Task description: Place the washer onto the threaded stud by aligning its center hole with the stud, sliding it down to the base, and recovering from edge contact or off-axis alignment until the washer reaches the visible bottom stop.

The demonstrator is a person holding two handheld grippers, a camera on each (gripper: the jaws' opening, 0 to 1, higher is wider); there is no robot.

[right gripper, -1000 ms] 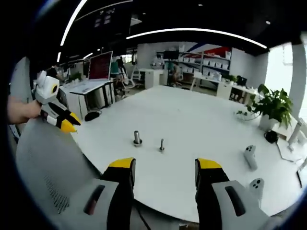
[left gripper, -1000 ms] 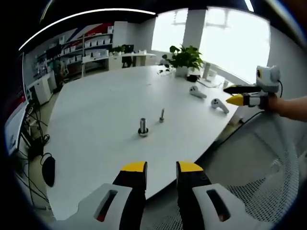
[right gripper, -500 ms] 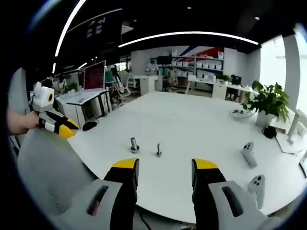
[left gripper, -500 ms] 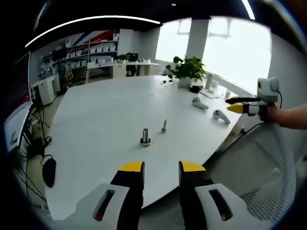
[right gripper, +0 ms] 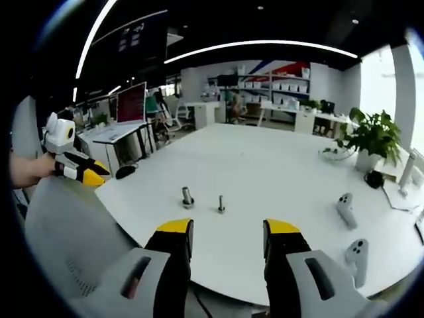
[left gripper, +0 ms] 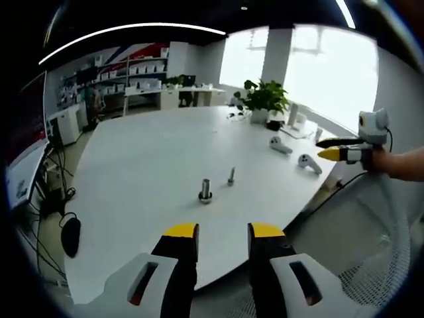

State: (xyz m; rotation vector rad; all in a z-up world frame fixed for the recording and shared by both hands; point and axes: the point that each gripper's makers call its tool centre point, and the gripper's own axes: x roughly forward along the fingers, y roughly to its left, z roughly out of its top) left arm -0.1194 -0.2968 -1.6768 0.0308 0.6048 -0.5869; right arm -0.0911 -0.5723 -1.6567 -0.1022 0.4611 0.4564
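Threaded stud (left gripper: 231, 176) is seen standing upright on the white worktop (left gripper: 132, 165), toward its near edge, just beside a stouter bolt (left gripper: 205, 191) with a collar at its base. The washer cannot be made out. Left gripper (left gripper: 222, 232) and right gripper (right gripper: 228, 228) are held off the near edge, both parted and empty. Two white controllers (right gripper: 345, 211) lie nearer the right edge.

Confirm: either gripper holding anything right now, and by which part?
Nothing is held. The left gripper and the right gripper both have open, empty jaws, back from the white table. The two metal parts stand untouched on it.
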